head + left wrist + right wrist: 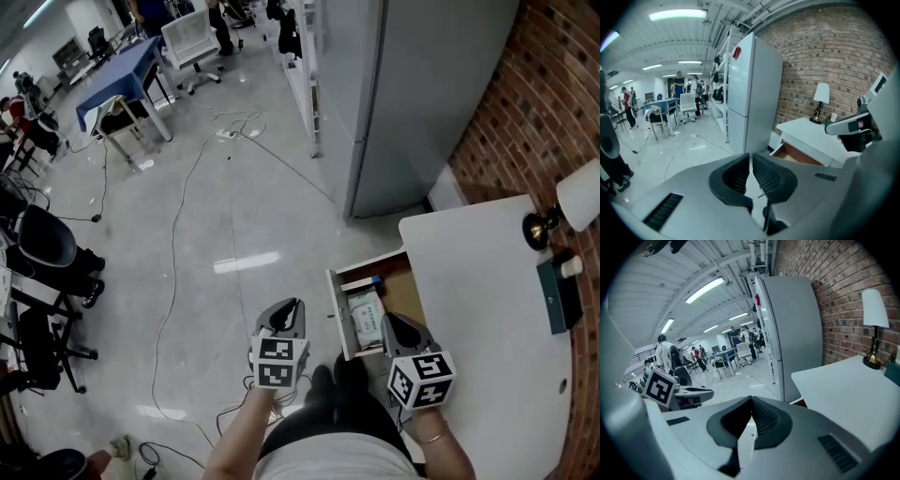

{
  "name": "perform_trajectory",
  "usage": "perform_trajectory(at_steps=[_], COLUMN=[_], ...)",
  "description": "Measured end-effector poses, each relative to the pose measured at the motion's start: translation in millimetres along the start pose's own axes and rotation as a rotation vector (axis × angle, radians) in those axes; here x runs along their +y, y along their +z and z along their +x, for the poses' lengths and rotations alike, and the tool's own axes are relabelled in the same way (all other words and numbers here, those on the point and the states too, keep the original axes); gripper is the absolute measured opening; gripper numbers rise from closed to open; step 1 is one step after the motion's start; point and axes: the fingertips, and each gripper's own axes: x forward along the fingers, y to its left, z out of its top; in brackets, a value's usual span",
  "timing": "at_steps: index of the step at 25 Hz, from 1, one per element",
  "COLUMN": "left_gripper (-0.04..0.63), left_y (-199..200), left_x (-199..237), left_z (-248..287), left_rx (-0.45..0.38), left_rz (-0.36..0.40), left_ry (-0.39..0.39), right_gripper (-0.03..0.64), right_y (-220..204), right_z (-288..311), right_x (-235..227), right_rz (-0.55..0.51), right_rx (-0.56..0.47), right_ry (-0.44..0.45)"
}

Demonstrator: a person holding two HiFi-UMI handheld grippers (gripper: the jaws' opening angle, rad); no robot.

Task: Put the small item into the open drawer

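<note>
The wooden drawer (336, 309) stands pulled out of the white table (478, 309), and in the left gripper view the drawer (797, 155) shows beyond my jaws. In it lie a white packet (366, 317) and a small blue-tipped item (374, 280). My left gripper (292, 305) hangs over the floor just left of the drawer front, shut with nothing between its fingers (750, 154). At the drawer's near right corner my right gripper (389, 321) is also shut and empty (751, 398).
A lamp (562, 211) and a dark green box (558, 295) stand on the table's far side. A tall grey fridge (412, 94) rises behind the table against a brick wall. Cables (173, 281) trail over the floor, and office chairs (47, 244) stand at the left.
</note>
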Motion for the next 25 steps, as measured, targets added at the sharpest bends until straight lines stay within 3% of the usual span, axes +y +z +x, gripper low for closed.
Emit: perform_trajectory(at_steps=[11, 16, 25], left_gripper=[0.029, 0.028, 0.029], left_y=[-22, -23, -39], left_x=[51, 59, 67], left_z=[-130, -180, -223], left_rx=[-0.110, -0.164, -0.184], left_rz=[-0.109, -0.126, -0.155], left_ry=[0.129, 0.166, 0.200], right_gripper=[0.008, 0.006, 0.006], right_y=[-8, -12, -17], right_z=[-35, -54, -76], right_x=[82, 112, 135], right_rz=[-0.063, -0.082, -0.115], right_rx=[-0.033, -0.048, -0.067], right_ry=[0.068, 0.096, 0.103])
